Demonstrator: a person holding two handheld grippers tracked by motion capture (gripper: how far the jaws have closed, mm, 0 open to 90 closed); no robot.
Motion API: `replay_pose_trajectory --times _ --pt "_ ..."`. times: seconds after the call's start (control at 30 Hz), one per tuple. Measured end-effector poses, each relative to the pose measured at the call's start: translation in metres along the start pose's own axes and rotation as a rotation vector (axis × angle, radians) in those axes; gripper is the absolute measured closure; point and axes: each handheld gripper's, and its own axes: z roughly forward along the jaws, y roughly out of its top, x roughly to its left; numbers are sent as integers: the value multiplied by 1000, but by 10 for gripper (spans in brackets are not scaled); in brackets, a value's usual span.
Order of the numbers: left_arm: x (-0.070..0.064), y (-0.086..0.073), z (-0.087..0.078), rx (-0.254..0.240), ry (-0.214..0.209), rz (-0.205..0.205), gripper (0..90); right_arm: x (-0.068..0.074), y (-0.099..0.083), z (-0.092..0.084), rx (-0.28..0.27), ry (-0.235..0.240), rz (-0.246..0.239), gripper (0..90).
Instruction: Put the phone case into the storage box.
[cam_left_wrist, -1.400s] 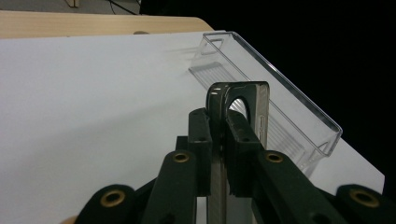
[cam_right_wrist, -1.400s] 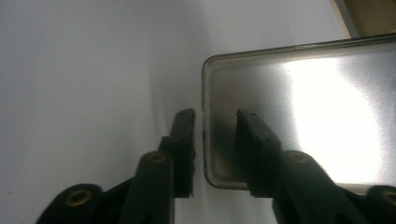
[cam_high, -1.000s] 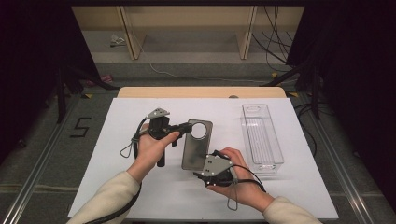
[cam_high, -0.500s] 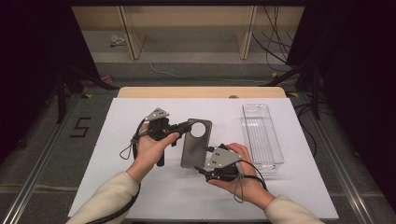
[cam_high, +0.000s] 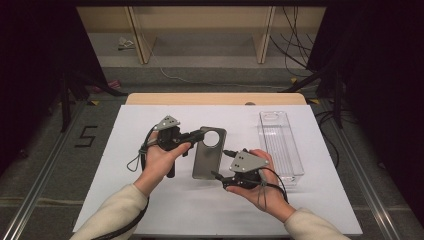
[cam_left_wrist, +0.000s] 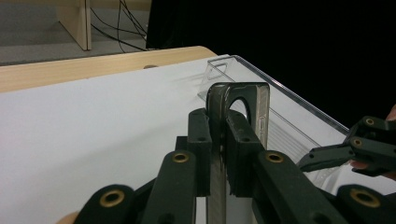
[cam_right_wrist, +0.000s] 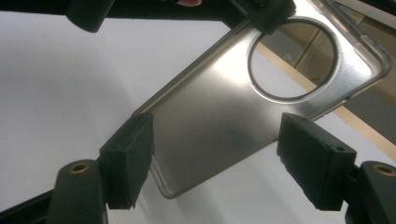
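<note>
Above white mat, left tongs clamp phone case; right tongs just opening, wide.

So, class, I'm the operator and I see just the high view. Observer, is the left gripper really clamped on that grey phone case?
Observer: Yes. In the left gripper view, the left gripper has both pads pressed on the edge of the phone case, beside its round hole.
Operator: And the right gripper?
Observer: In its own view, the right gripper has just been opening. The case's lower end shows between the pads, and they don't press it.
</note>
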Motion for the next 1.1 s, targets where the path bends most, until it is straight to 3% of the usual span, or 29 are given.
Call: replay_pose_trajectory --times 0.43,0.7,1.1 --pt "-1 -2 0 -20 -7 19 816 -11 -2 -5 -32 -44 70 272" --pt "-2 -2 0 -28 -16 24 816 -20 -3 -9 -62 -100 128 272" --pt "-5 -3 0 -34 -26 45 816 -27 -4 -12 -80 -129 167 266"
